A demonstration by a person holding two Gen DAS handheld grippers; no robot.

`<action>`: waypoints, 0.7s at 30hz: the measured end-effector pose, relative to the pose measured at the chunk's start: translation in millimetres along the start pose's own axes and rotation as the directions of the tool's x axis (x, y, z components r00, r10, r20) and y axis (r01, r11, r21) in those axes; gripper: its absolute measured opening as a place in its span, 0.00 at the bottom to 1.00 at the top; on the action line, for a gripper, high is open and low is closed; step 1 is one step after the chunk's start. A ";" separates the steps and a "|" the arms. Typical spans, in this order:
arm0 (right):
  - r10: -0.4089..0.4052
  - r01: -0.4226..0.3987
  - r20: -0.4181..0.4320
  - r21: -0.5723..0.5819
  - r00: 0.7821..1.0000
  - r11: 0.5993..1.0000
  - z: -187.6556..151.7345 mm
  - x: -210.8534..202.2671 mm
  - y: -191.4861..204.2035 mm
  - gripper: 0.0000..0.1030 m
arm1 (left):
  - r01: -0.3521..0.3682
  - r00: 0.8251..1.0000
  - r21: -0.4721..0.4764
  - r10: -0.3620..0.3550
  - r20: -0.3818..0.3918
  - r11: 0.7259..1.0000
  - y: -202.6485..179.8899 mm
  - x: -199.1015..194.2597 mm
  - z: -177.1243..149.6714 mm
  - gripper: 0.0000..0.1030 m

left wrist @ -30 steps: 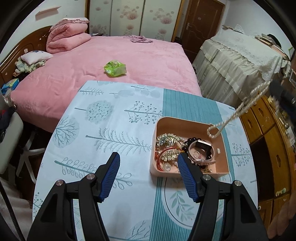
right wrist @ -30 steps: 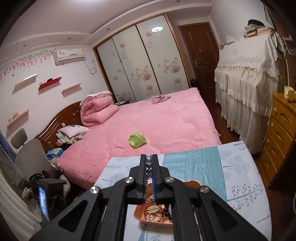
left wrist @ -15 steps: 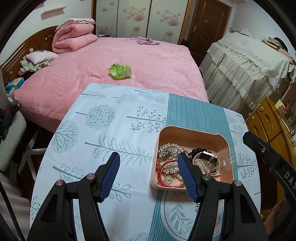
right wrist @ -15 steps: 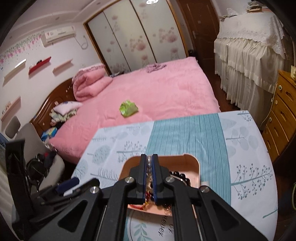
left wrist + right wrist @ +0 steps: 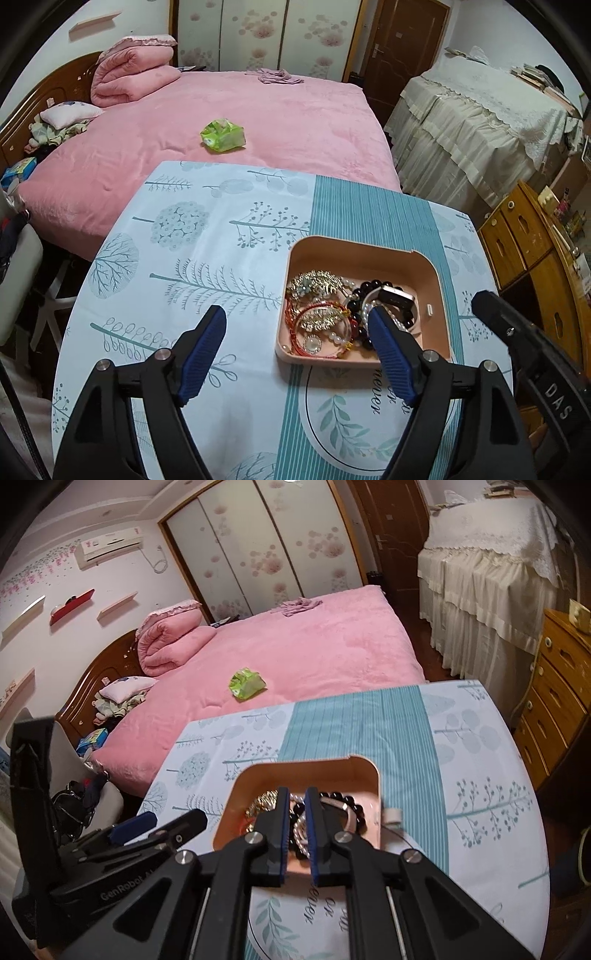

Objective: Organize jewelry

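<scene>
Left wrist view: a peach tray (image 5: 364, 249) is seen on a tablecloth (image 5: 207, 236) printed with trees and a teal stripe. The tray is filled with jewelry: gold brooches (image 5: 314, 282), a red bangle (image 5: 319, 319), dark beads (image 5: 365, 288), a watch (image 5: 397, 297) and a pearl strand (image 5: 393, 321) laid across the heap. The left gripper (image 5: 297, 334) is held over the cloth with its blue-padded jaws spread wide, having just been opened further; nothing is gripped between them. One pad (image 5: 201, 350) is seen above the bare cloth, while the other hides part of the tray's near right corner. The right gripper (image 5: 517, 332) is seen beside the tray's right wall.

From the right wrist view, the right gripper (image 5: 296, 827) is pointed down into the tray (image 5: 365, 768). Its jaws are parted by a narrow slit and have just been eased open. The pearl strand (image 5: 301, 829) and dark beads (image 5: 341, 797) are seen through the slit, apparently lying in the tray below rather than pinched, though the gap is too narrow for certainty. A pink bed (image 5: 314, 646) with a green packet (image 5: 246, 683) on it lies beyond the table.
</scene>
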State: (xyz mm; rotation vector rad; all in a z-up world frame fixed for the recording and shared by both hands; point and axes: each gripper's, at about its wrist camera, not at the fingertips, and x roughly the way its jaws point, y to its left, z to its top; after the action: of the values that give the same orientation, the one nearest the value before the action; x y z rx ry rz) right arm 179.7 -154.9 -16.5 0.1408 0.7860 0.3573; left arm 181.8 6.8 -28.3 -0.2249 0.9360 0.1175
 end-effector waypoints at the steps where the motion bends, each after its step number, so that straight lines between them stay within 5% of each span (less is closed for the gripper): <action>1: -0.005 0.005 -0.006 0.002 1.000 1.000 -2.3 -0.3 -0.7 0.08 | 0.002 1.000 0.001 -0.002 -0.004 1.000 -0.5 -0.9 -1.8 0.77; 14: -0.083 0.084 -0.055 0.015 0.995 0.996 -34.4 -24.9 5.6 0.10 | 0.000 0.999 0.035 0.002 -0.041 0.999 3.1 -31.7 -28.9 0.87; 17: -0.115 0.116 -0.068 0.013 0.991 0.993 -43.7 -36.7 10.1 0.34 | -0.002 0.998 0.065 0.006 -0.061 0.998 7.2 -47.2 -41.0 0.87; 21: -0.140 0.141 -0.107 -0.001 0.984 0.990 -57.0 -55.1 20.5 0.38 | -0.011 0.996 0.100 0.019 -0.087 0.995 10.8 -69.0 -56.0 0.87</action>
State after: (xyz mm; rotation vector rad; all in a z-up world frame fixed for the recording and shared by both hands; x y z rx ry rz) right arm 97.8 -156.5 -14.6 0.0721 0.8975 0.2301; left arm 95.2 3.6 -6.1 -0.1320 1.0284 0.0751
